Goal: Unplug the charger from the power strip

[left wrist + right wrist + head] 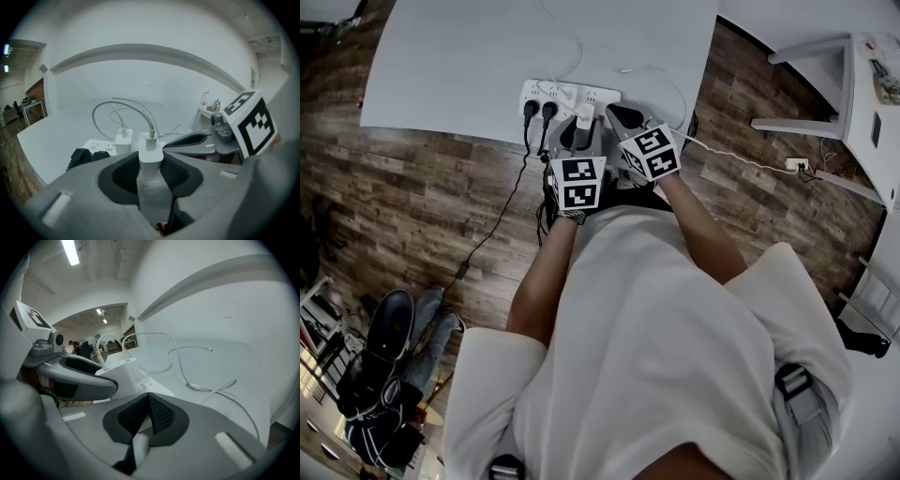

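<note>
The white table carried the power strip right at its near edge, and that worried me most. A pull toward me could have dragged the strip off the edge, since nothing clearly pinned it down.

My right gripper had its pads closed together on nothing. It sat at the strip's right end, but I couldn't tell whether it actually pressed on the casing. If it didn't, I judged the strip would lift with the plug instead of letting go.

My left gripper was clamped on the white charger, which stood at the strip, right of the two black plugs. Its prongs were hidden, so I couldn't say how firmly it was seated. The charger's sides looked smooth, and the pads held it low. A hard tug might have made them slip off, and an angled tug might have jammed the prongs.

A second white charger stood just beside mine, on the left. A sideways wobble could have knocked it loose.

Last, the charger's cable looped far across the table and could have snagged its neighbour's lead.
</note>
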{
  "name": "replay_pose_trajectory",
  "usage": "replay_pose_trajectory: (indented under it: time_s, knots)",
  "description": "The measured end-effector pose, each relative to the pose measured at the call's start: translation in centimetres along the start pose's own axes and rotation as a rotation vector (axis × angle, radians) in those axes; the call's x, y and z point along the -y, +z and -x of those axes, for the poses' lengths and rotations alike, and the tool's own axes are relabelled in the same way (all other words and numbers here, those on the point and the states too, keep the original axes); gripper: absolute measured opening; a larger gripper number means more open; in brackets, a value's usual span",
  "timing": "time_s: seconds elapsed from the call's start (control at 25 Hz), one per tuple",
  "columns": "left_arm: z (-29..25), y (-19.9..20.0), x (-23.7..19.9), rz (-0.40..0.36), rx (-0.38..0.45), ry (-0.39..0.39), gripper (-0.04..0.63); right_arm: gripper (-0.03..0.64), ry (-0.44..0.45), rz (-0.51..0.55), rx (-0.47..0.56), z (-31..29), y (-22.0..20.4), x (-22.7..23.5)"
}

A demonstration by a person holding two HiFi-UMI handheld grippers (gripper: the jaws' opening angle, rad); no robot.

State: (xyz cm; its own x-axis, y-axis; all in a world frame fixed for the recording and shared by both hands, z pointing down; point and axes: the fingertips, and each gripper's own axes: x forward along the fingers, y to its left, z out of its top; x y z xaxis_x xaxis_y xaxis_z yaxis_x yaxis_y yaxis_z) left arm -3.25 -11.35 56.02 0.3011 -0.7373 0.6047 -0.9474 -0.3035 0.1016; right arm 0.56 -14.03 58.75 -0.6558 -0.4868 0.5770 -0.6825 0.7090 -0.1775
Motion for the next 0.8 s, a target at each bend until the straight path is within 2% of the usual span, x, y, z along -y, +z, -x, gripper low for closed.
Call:
replay_pose_trajectory:
  time_s: [0.8]
  knots:
    - [-1.5,1.1,-0.9,-0.001,-0.014,-0.004,0.144,0.002,-0.014,-0.047,0.006,-1.1,0.1,0.5]
